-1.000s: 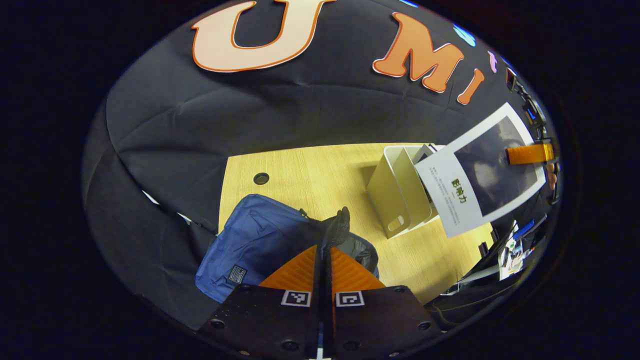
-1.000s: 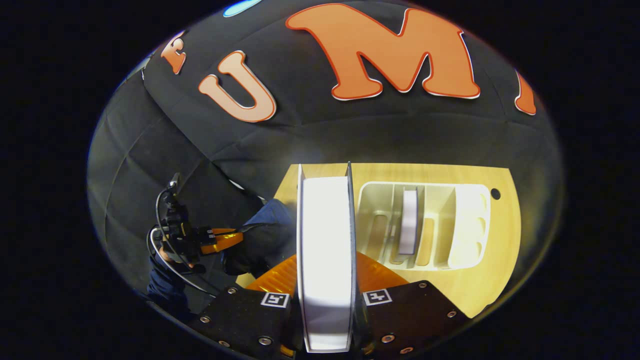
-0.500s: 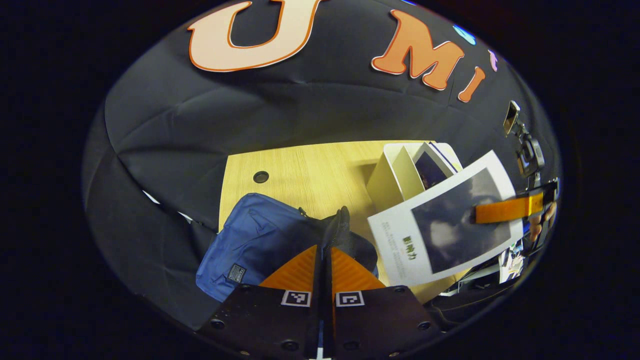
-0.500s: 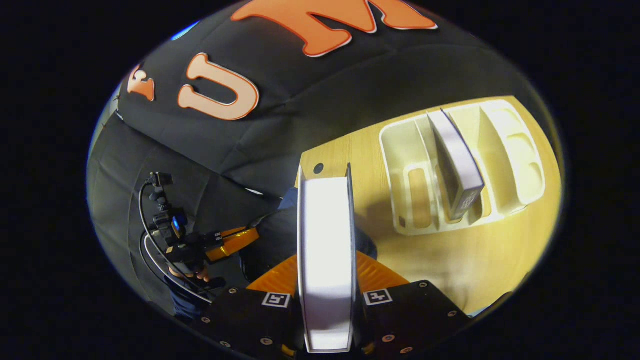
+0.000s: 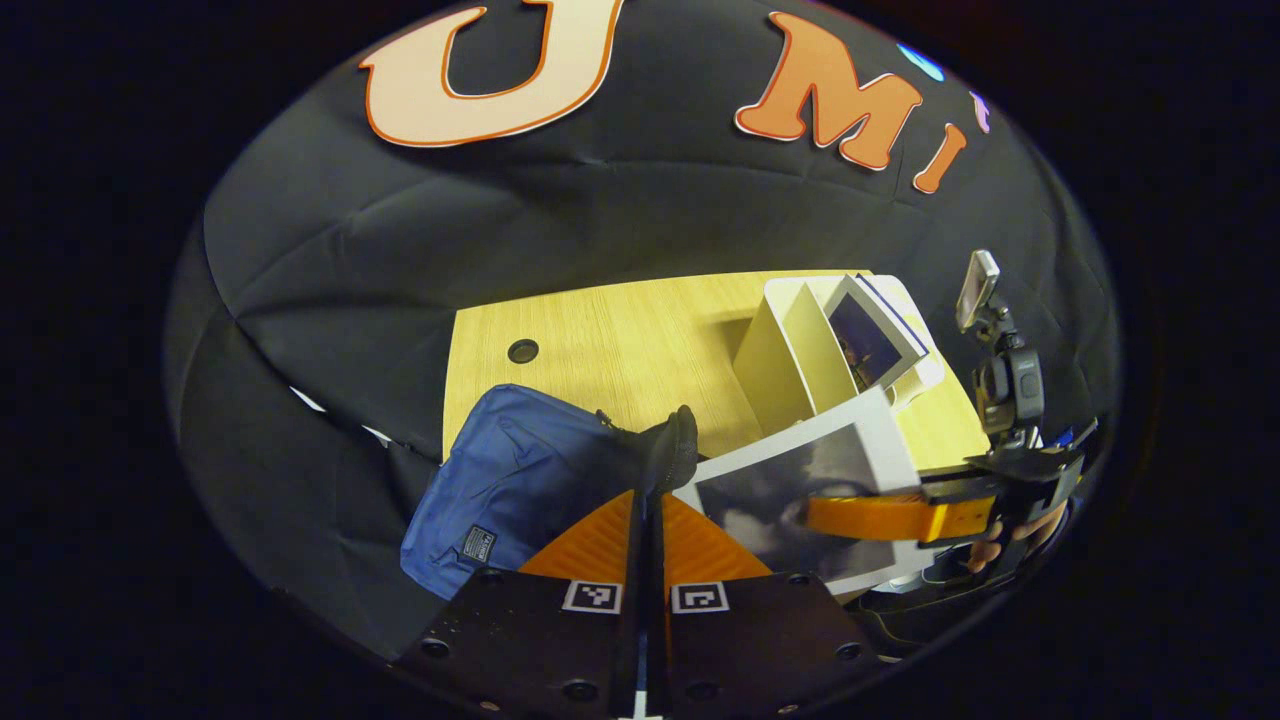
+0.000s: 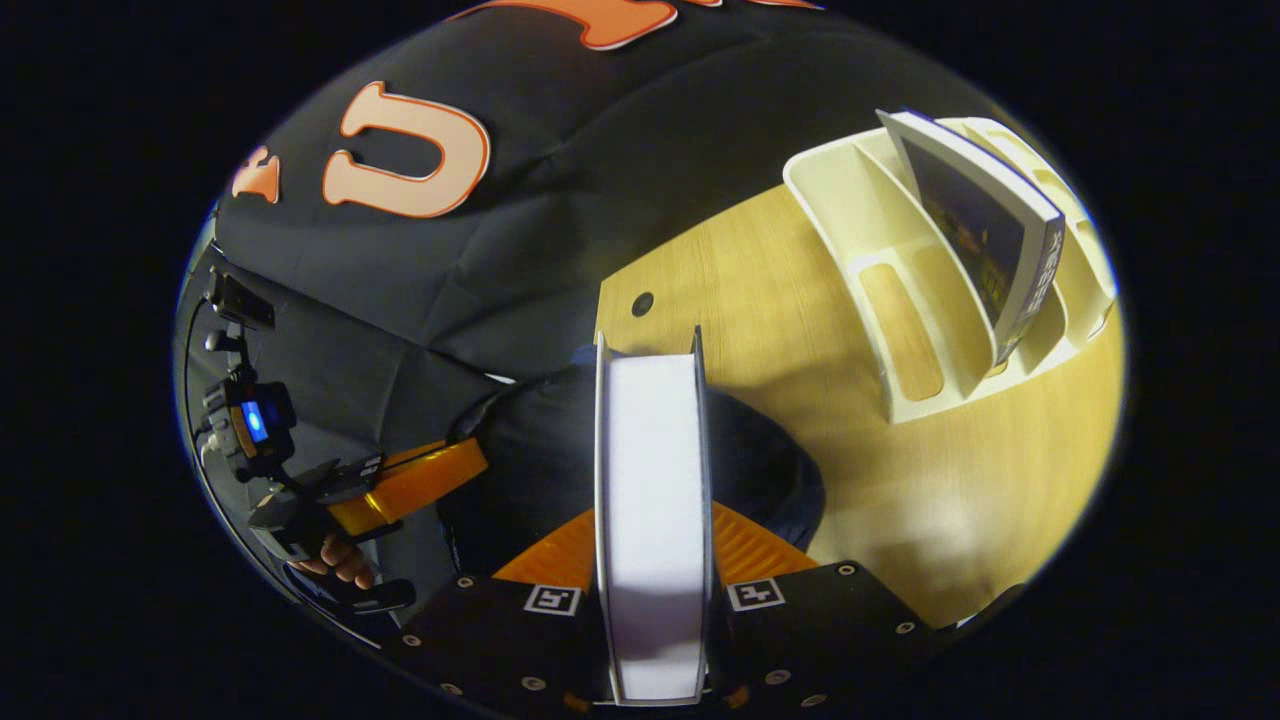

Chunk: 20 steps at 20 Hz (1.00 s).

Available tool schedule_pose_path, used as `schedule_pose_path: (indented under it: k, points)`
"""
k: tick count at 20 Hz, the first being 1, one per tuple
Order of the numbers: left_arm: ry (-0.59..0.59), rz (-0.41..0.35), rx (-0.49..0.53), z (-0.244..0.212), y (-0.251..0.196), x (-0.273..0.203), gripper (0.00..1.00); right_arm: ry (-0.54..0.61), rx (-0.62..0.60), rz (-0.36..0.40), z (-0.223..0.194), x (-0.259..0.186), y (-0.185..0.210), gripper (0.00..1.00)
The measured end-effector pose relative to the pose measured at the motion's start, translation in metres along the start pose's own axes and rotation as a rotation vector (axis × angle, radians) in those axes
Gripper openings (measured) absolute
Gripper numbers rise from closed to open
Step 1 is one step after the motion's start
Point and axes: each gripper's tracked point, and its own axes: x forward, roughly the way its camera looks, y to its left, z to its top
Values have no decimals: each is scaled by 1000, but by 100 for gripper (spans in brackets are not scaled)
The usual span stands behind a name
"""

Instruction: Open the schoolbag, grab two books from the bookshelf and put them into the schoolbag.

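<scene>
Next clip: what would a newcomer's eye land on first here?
Likely the white-edged book clamped in the right gripper, poised over the blue schoolbag at the table's near-left corner. The left gripper pinches the bag's dark opening flap. A second book leans in the cream bookshelf behind.

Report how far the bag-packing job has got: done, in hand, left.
Done: the blue schoolbag looks open, the left gripper pinching up its dark rim. In hand: the right gripper grips the first book above the bag's mouth, not yet inside. Left: drop it in, then fetch the second book, which stands in the white bookshelf on the table.
</scene>
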Motion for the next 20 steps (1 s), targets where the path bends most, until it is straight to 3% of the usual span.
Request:
schedule_pose_path:
  k: [5, 9, 10, 11, 20]
  points:
    - [19, -4, 25, -2, -3, 2, 4, 9, 66, 5, -22, 41, 4, 38]
    - [38, -26, 50, -7, -10, 6, 4, -43, 195, 14, -26, 68, 0, 38]
    - [45, -38, 44, -9, -14, 5, 4, -44, 218, 22, -28, 75, 0, 33]
    - [45, -37, 58, -9, -13, 2, 4, -46, 239, 23, -29, 81, -1, 38]
    - [73, -84, 95, -21, -34, 18, 4, -70, 318, 111, -34, 126, 11, 39]
